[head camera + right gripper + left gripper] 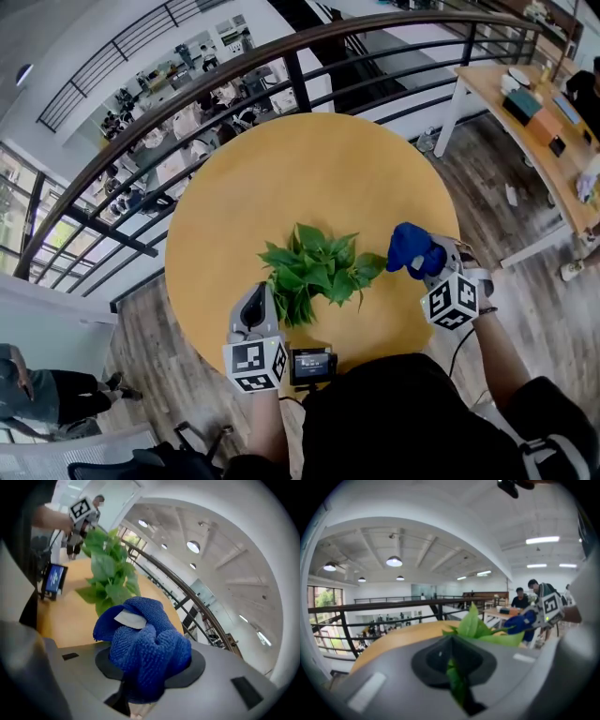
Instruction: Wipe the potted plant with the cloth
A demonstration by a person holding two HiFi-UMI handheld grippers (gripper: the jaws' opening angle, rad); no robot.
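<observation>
Between left tongs [261, 292] and cloth [411, 248] in right tongs [428, 269], the potted plant [314, 267].

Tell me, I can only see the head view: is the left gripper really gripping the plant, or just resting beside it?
Observer: Gripping. In the left gripper view, the left gripper has its jaws closed on a leaf of the plant.
Operator: And the blue cloth?
Observer: The right gripper view shows the cloth bunched between the jaws of the right gripper.
Operator: Anything on it?
Observer: A small white label lies on top.
</observation>
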